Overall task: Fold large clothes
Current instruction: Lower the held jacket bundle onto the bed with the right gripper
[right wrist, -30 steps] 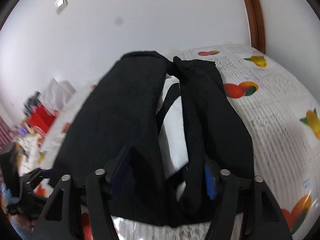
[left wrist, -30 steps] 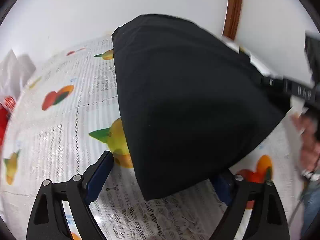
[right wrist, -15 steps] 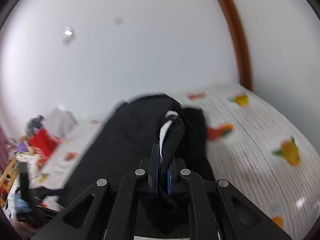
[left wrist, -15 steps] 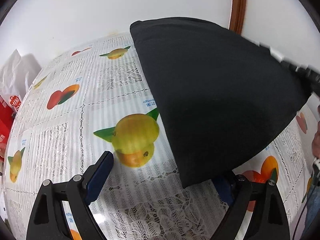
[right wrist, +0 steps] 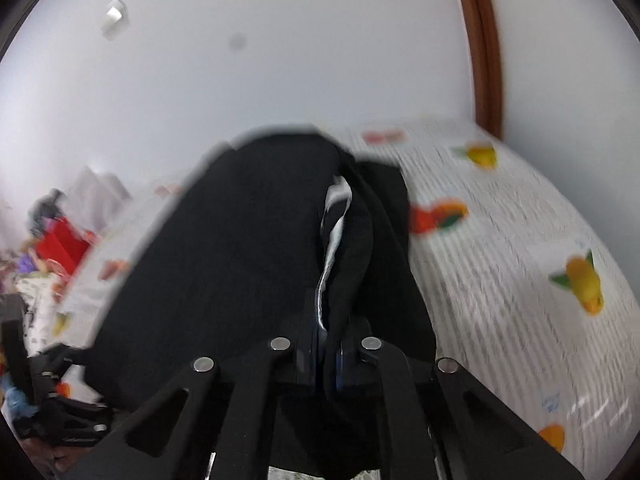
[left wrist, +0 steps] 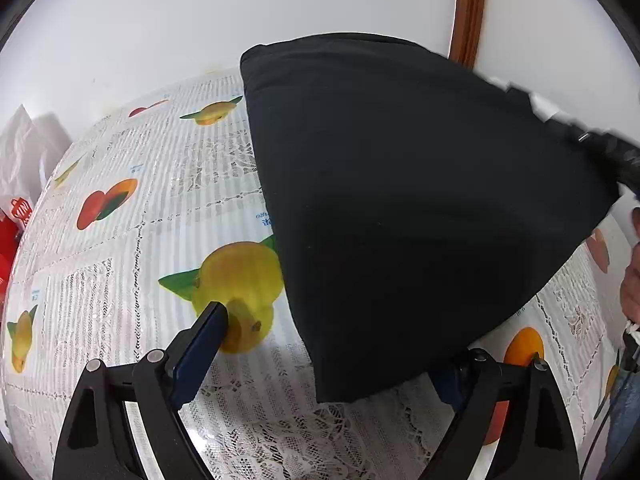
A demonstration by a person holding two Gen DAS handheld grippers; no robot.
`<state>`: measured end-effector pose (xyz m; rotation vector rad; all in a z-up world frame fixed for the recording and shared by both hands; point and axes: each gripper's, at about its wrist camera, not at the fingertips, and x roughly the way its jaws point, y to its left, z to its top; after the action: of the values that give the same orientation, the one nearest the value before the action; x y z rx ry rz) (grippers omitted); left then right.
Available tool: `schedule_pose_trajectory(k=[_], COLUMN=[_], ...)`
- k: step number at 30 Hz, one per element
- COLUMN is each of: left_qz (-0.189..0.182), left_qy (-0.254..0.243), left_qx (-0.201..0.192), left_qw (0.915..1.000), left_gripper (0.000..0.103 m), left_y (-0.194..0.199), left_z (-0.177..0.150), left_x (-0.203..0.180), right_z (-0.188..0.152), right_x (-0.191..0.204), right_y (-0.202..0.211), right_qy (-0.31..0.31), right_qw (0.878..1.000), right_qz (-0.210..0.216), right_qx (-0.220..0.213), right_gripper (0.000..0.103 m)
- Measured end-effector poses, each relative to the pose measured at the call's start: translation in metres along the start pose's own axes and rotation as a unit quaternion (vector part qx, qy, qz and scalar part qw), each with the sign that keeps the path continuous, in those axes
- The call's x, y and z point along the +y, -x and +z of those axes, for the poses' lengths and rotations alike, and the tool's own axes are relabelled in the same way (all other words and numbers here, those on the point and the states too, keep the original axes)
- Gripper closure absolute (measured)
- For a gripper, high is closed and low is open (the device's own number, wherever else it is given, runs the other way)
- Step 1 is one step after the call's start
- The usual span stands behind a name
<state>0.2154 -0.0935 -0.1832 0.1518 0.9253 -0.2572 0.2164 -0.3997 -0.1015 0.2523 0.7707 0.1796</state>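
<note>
The right gripper point(right wrist: 330, 354) pinches the black garment point(right wrist: 240, 264) low in frame; the left gripper point(left wrist: 332, 364) gapes empty, so bunched layers may slip and skew the fold.

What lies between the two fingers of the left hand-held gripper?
In the left wrist view, the left hand-held gripper stands open over the fruit-print lace tablecloth; the lower corner of the black cloth garment hangs between its fingers, unpinched.
</note>
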Motion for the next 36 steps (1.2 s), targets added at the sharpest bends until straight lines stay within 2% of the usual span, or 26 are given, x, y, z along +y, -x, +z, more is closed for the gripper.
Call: schedule_pose_trajectory(k=[2,3,5,7,9,14,20,22,24,27,32,33,34,35,36], left_qz=[0.001,0.000,0.001,-0.001,-0.002,-0.015,-0.046,-0.053,-0.058,-0.071,-0.086,-0.086,-0.081,-0.081,-0.083], left_qy=[-0.001,-0.001,-0.002,-0.001,0.000,-0.003,0.003,0.007,0.010,0.019,0.031,0.030,0.030,0.031,0.033], left_qx=[-0.003,-0.004,-0.004,-0.004,-0.004,-0.003,-0.017,-0.021,-0.023,-0.024,-0.022,-0.022,-0.021,-0.021,-0.020], left_qw=[1.0000,1.0000,1.0000,1.0000,1.0000,0.9999,0.9988,0.9984,0.9980,0.9970,0.9955,0.9956,0.9960,0.9960,0.9958], left_gripper=[0.012,0.012,0.012,0.012,0.012,0.013,0.025,0.035,0.042,0.061,0.071,0.079,0.084,0.085,0.088], left_y=[0.001,0.001,0.001,0.001,0.003,0.008,0.026,0.031,0.033,0.033,0.030,0.028,0.027,0.026,0.026], left_z=[-0.001,-0.002,-0.002,-0.003,-0.005,-0.009,-0.024,-0.028,-0.030,-0.029,-0.024,-0.022,-0.022,-0.021,-0.021], left_x=[0.000,-0.001,-0.002,-0.002,-0.001,0.004,0.016,0.019,0.020,0.020,0.016,0.015,0.015,0.016,0.017], right_z=[-0.001,-0.003,-0.008,-0.015,-0.017,-0.027,-0.043,-0.049,-0.055,-0.063,-0.065,-0.064,-0.063,-0.063,-0.062], right_x=[-0.011,-0.015,-0.022,-0.027,-0.026,-0.021,-0.040,-0.042,-0.042,-0.037,-0.031,-0.031,-0.031,-0.030,-0.028], right_y=[0.022,0.024,0.013,0.003,0.003,0.023,0.057,0.065,0.070,0.062,0.032,0.026,0.021,0.019,0.016], right_qy=[-0.024,-0.033,-0.042,-0.044,-0.040,0.003,0.020,0.029,0.030,0.025,-0.004,-0.012,-0.018,-0.020,-0.018], right_qw=[0.998,0.997,0.999,0.999,0.999,0.997,0.994,0.993,0.993,0.993,0.994,0.993,0.993,0.993,0.994], right_qz=[0.032,0.029,-0.003,-0.020,-0.024,-0.065,-0.096,-0.100,-0.095,-0.072,-0.061,-0.062,-0.061,-0.059,-0.053], right_qx=[-0.053,-0.056,-0.030,-0.001,0.008,0.028,0.050,0.060,0.068,0.089,0.096,0.099,0.098,0.095,0.093], right_gripper=[0.097,0.097,0.097,0.096,0.092,0.085,0.076,0.074,0.070,0.069,0.069,0.069,0.072,0.083,0.088])
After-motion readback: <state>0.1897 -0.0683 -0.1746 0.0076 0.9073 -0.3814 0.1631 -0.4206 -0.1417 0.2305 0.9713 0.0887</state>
